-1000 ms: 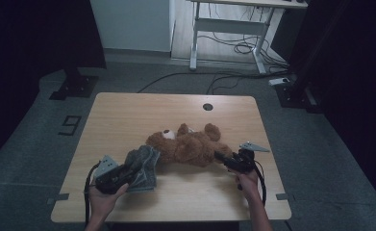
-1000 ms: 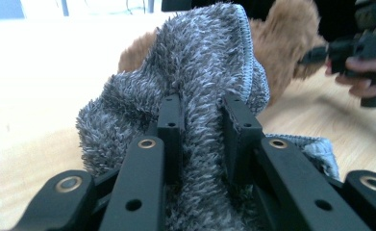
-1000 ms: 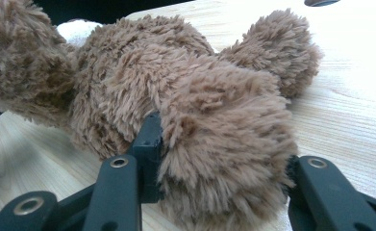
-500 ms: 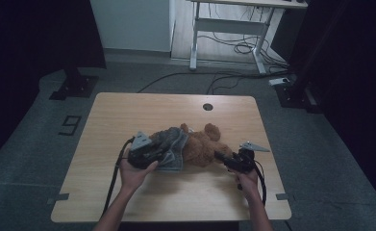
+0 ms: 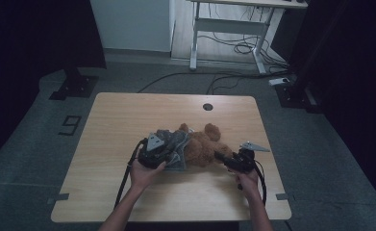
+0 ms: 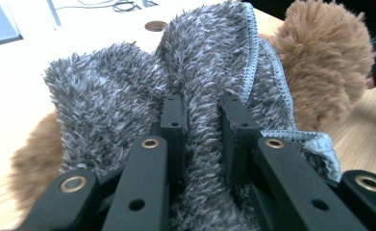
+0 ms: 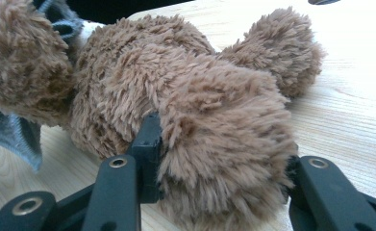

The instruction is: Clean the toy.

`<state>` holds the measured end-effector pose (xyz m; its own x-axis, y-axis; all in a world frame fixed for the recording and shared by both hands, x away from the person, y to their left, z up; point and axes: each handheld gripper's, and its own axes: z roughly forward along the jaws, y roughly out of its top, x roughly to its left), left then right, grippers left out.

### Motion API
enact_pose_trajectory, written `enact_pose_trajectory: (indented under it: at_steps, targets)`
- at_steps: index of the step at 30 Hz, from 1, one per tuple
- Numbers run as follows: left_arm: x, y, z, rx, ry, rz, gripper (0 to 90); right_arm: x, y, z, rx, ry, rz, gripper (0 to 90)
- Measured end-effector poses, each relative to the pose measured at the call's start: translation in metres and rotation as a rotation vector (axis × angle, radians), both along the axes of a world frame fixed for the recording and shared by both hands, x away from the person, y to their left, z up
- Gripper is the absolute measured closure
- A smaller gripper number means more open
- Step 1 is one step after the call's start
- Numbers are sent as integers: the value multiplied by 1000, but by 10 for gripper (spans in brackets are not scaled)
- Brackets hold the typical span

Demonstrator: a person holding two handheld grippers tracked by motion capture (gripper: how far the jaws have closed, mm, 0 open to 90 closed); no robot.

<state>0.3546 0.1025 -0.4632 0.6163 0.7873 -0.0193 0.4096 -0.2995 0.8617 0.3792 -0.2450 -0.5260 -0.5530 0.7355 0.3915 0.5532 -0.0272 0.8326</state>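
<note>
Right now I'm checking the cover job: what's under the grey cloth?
The grey cloth, pinched by the left gripper, drapes over one end of the brown teddy bear. Which part lies beneath is hidden.

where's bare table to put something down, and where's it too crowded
Bare spots on the light wooden table: the far strip around the round cable hole, the left side, and the near edge between the forearms. Crowded: the middle, where the left gripper pinches the fluffy grey cloth over the brown teddy bear and the right gripper clamps one of its limbs.
</note>
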Motion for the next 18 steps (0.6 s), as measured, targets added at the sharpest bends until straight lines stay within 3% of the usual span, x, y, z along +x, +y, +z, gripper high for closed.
enact_pose_trajectory:
  at_steps: [9, 15, 18]
  targets:
    - [-3, 34, 1, -5, -8, 73, 737, 1, -1, -1, 0, -2, 1, 539]
    - [-4, 50, 3, -49, 0, 92, 743, 1, -1, -1, 1, 1, -2, 539]
    - [-9, 51, 12, -80, -19, 78, 744, 1, -2, -2, 3, 8, -9, 539]
